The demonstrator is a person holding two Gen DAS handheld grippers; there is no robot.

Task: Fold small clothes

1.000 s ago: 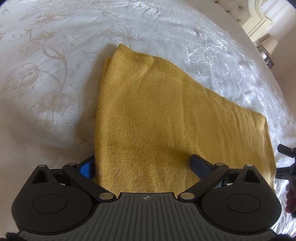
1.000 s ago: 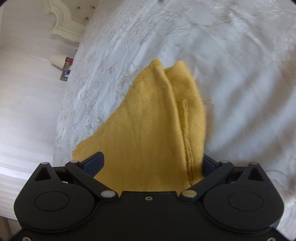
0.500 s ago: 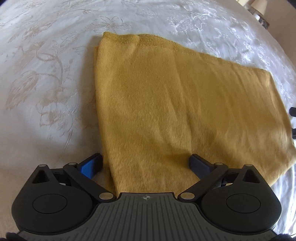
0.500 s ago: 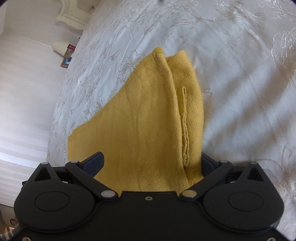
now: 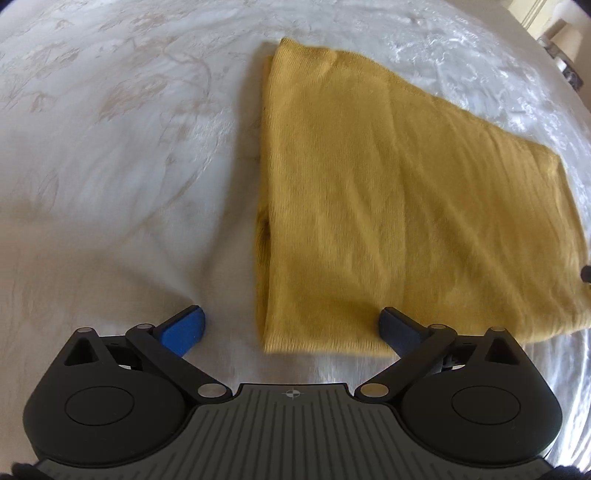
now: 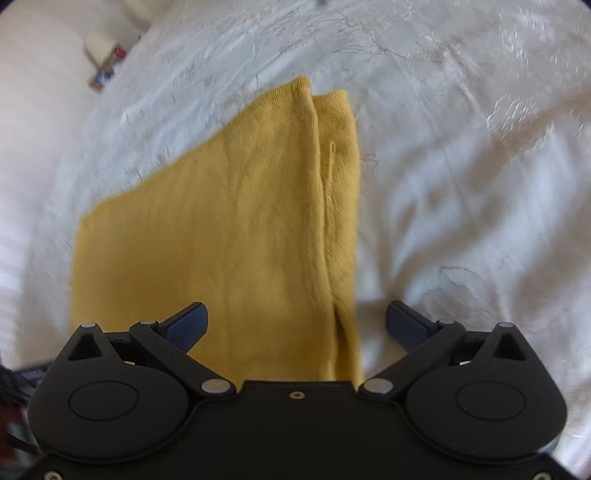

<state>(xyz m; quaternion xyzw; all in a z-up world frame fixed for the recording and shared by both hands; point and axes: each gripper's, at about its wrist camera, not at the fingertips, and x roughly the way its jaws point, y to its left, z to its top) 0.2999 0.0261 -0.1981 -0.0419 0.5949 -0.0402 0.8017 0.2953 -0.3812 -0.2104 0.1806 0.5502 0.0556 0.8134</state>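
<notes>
A folded mustard-yellow knit garment [image 5: 399, 206] lies flat on the white embroidered bedspread [image 5: 110, 166]. My left gripper [image 5: 291, 326] is open and empty, just in front of the garment's near edge, with its right finger over the cloth. In the right wrist view the same garment [image 6: 229, 236] shows with a folded seam along its right side. My right gripper [image 6: 297, 323] is open and empty, low over the garment's near end. A bit of the right gripper shows at the right edge of the left wrist view [image 5: 585, 273].
The bedspread [image 6: 461, 184] spreads around the garment on all sides. A lamp and small items [image 6: 101, 62] stand beside the bed at the upper left of the right wrist view. A pale headboard and lamp [image 5: 554, 33] sit at the far upper right.
Both grippers have pulled back from the garment. The left one has shifted left, so its left finger is now off the cloth. The garment lies as before.
</notes>
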